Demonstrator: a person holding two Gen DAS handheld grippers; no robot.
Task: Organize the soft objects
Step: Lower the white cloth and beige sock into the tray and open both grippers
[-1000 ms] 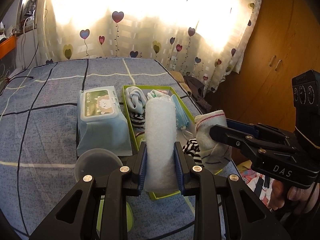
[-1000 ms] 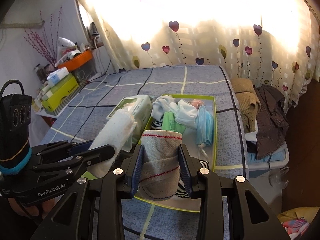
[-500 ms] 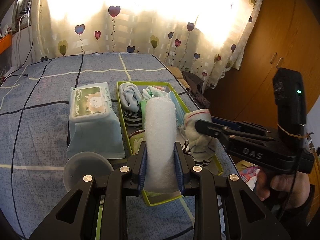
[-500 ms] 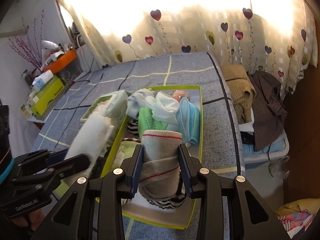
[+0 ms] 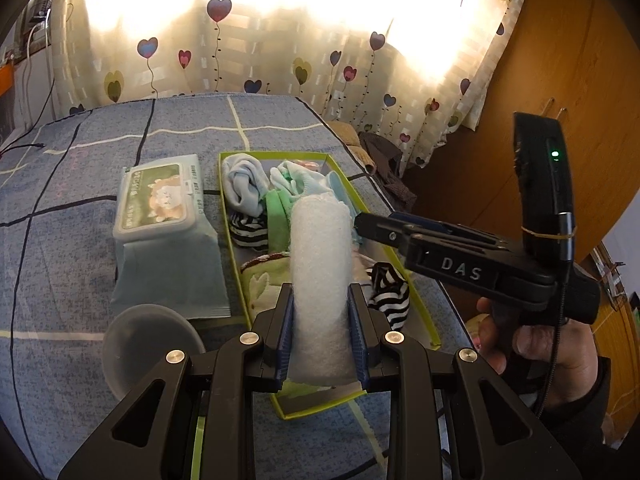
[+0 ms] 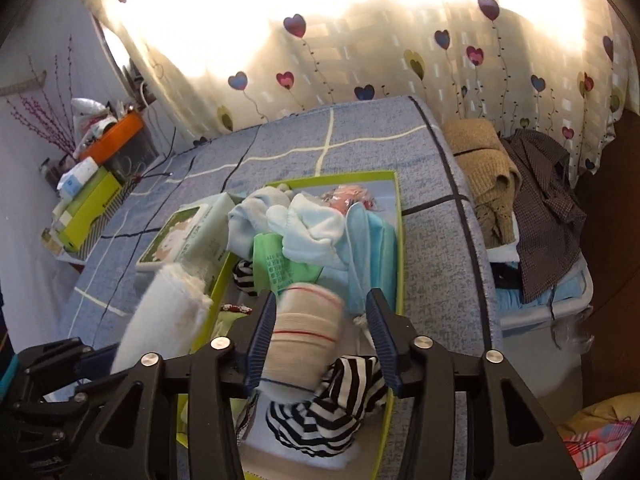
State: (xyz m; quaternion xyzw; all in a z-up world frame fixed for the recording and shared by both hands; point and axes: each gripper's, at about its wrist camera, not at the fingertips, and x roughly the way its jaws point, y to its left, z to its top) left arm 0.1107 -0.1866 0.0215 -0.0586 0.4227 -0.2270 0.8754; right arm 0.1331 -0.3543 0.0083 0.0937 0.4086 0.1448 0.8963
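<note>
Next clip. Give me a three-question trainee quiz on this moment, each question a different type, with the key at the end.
1. True or false: the left claw is clamped on the white fluffy roll.
2. Multiple choice: around the beige sock, the right claw is A) clamped shut, B) open, one pad clear of it, C) out of view.
3. Fill in: the wipes pack lies ____ the green tray.
Key: 1 true; 2 B; 3 beside.

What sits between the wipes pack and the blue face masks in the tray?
In the right wrist view: pale blue socks and a green packet lie between the wipes pack and the masks.
</note>
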